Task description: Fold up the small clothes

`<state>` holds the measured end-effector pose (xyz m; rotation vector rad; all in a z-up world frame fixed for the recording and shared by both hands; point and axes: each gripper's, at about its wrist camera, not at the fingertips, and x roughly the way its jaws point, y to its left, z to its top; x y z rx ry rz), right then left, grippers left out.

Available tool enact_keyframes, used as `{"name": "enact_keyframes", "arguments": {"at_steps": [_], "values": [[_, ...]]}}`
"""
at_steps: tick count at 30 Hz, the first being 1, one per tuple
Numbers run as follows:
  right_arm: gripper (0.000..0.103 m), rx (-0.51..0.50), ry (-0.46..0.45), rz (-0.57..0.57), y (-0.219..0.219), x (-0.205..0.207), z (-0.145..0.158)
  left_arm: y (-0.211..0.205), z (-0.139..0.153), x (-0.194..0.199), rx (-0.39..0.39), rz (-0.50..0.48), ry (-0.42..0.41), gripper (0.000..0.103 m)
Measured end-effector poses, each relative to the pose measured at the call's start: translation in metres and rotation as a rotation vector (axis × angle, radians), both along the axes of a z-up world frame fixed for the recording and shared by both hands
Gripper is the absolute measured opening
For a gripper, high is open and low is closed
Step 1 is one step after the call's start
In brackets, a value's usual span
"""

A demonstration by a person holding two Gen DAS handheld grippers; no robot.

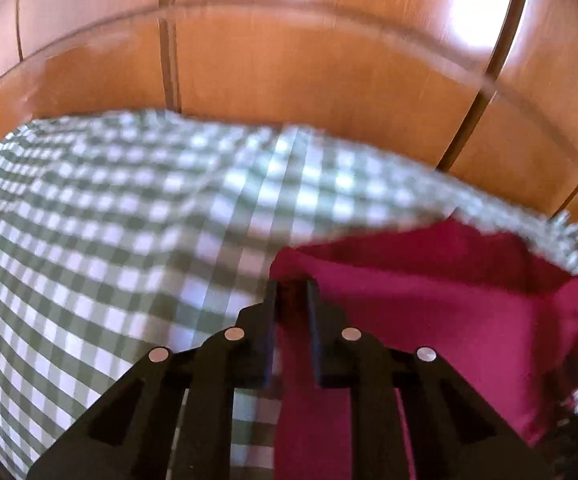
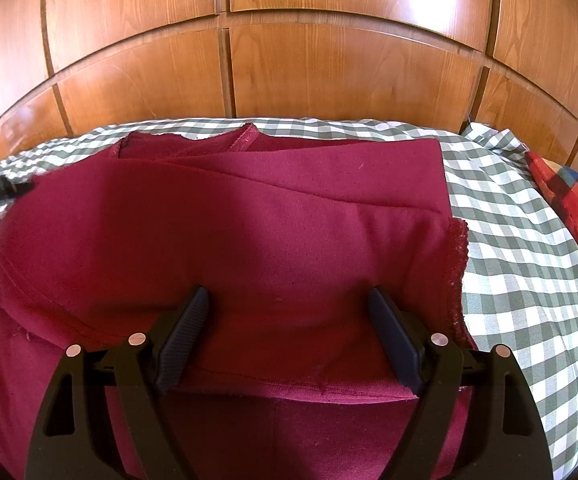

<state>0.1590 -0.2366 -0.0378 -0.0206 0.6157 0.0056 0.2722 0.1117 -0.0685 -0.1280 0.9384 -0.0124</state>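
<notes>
Maroon knit garment [image 2: 249, 220]: folded, soft, flat on checked sheet [image 2: 509, 280]
Left gripper [image 1: 292, 286]: pinching garment's edge
Right gripper [image 2: 289, 300]: jaws wide apart over garment

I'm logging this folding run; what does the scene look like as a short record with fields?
surface: green-and-white checked sheet
garment: dark red, partly folded, lying on the sheet
left gripper: shut on the garment's edge
right gripper: open, jaws wide apart over the garment's near fold
backdrop: wooden panels
other: red plaid cloth at the right edge
</notes>
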Motion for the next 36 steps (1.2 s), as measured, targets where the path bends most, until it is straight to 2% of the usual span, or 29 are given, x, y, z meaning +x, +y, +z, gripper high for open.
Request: {"name": "enact_keyframes", "arguments": {"at_steps": [1,5,7,10,12,15,17,19,22,29,33,36], "values": [[0.081,-0.001,0.000,0.000,0.000,0.000,0.000,-0.001,-0.006,0.000,0.017,0.001,-0.005,0.020],[0.081,-0.002,0.000,-0.001,0.000,0.001,0.000,-0.019,-0.006,0.000,0.184,-0.001,-0.030,0.029],[0.081,-0.002,0.000,-0.001,0.000,0.001,0.000,-0.021,-0.003,0.001,0.213,0.009,-0.020,0.031],[0.081,-0.002,-0.001,-0.001,0.000,0.001,0.000,-0.014,0.015,-0.015,0.134,0.061,-0.033,0.031],[0.081,-0.001,-0.001,0.000,0.000,0.000,0.000,-0.019,0.027,-0.039,0.071,0.040,-0.077,0.035],[0.081,-0.003,-0.001,-0.001,0.000,0.000,-0.001,-0.044,0.026,-0.074,0.092,-0.045,-0.126,0.046],[0.081,-0.002,-0.002,-0.001,-0.001,0.000,0.000,-0.060,0.012,-0.084,0.137,-0.096,-0.110,0.050],[0.081,-0.004,-0.002,-0.001,0.000,0.000,-0.001,-0.065,-0.005,-0.082,0.173,-0.095,-0.080,0.053],[0.081,-0.005,-0.003,-0.003,-0.001,0.001,0.000,-0.058,-0.011,-0.077,0.101,-0.076,-0.082,0.056],[0.081,-0.004,-0.003,-0.002,-0.001,0.001,-0.001,-0.059,-0.005,-0.075,0.083,-0.061,-0.066,0.056],[0.081,0.000,-0.004,-0.004,0.000,0.000,-0.001,-0.063,0.010,-0.104,0.049,-0.058,-0.066,0.056],[0.081,-0.001,-0.004,-0.005,0.000,0.001,0.000,-0.066,0.016,-0.137,0.054,-0.069,-0.084,0.056]]}}
